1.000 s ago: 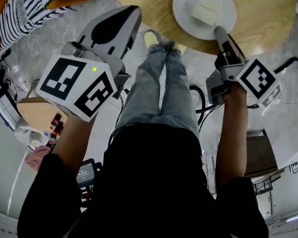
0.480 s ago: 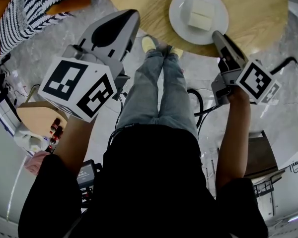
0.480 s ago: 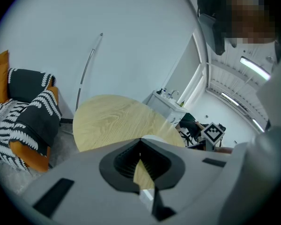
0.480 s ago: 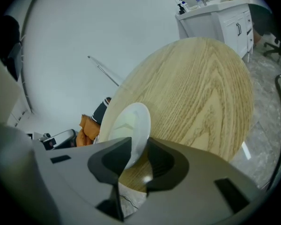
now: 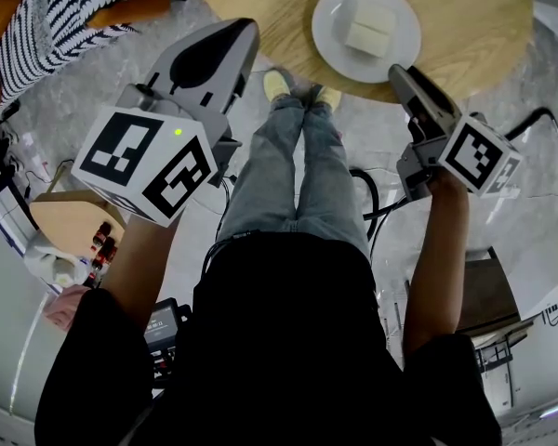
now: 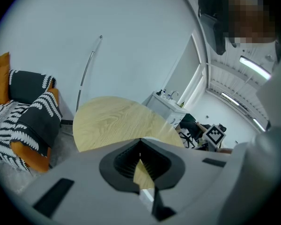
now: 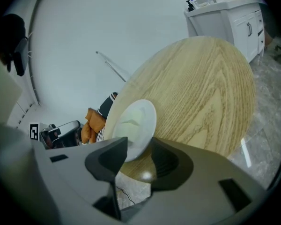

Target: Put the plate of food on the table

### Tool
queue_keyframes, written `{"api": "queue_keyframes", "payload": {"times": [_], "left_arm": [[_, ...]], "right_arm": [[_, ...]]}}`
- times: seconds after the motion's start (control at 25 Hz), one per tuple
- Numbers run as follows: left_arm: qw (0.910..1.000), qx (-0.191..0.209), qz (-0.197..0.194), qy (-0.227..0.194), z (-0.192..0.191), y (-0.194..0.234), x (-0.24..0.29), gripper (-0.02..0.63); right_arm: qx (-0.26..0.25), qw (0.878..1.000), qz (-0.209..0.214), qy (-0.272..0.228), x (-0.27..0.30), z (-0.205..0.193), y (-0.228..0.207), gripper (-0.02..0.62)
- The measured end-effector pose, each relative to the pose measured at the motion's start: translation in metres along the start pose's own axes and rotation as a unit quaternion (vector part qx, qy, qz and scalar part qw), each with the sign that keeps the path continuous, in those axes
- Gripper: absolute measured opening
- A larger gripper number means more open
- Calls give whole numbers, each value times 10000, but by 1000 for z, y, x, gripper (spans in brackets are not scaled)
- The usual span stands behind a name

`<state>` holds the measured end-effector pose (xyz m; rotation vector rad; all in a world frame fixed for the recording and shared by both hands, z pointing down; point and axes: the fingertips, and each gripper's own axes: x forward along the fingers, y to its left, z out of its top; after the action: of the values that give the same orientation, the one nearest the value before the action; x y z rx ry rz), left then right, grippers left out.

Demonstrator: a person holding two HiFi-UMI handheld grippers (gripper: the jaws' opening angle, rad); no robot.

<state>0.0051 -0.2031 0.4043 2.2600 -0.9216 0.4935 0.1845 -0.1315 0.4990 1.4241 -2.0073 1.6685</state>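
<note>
Wooden round desk (image 5: pixel 465 26) sits at the top of your head view, and the white plate (image 5: pixel 327 49) is flat on it, close to the edge nearest you, so that bit looks sorted. The pale blocks of food (image 5: pixel 368 26) are on the plate, roughly in the middle. Your right gripper (image 5: pixel 400 74) is angled down at the plate with its tip just beside the near rim. Its jaws have just been opening and now stand wide apart. In the right gripper view the plate's rim shows in the gap between them, but the pads aren't pressing on it, so nothing's actually being held on that side. Your left gripper (image 5: pixel 240 37) is well apart from the plate, off to the left, with the big marker cube (image 5: pixel 149 161) facing up at you. In the left gripper view its jaw tips meet with nothing between them, and you just see a sliver of desk through the little gap lower down. Your legs in jeans (image 5: pixel 298 165) run down the middle towards the desk edge over the grey marbled floor (image 5: pixel 102 72). There's also a black-and-white striped cushion (image 5: pixel 56 7) up in the top-left corner.
</note>
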Motion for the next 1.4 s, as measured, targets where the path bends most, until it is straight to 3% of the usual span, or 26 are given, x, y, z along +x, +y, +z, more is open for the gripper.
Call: {"api": "queue_keyframes", "payload": {"times": [0.44, 0.88, 1.08, 1.4], "left_arm": [[9995, 217, -58, -202, 16, -8, -6, 5], [9969, 480, -121, -613, 55, -34, -41, 5], [9946, 550, -176, -864, 84, -51, -68, 5], [9895, 696, -294, -1228, 111, -78, -97, 5]], "right_arm": [[-262, 9991, -25, -331, -20, 19, 1, 150], [-1386, 9850, -278, -991, -71, 60, 64, 150], [-1655, 9771, -343, -1291, -94, 74, 102, 146], [-1912, 9622, -289, -1918, -120, 95, 152, 22]]}}
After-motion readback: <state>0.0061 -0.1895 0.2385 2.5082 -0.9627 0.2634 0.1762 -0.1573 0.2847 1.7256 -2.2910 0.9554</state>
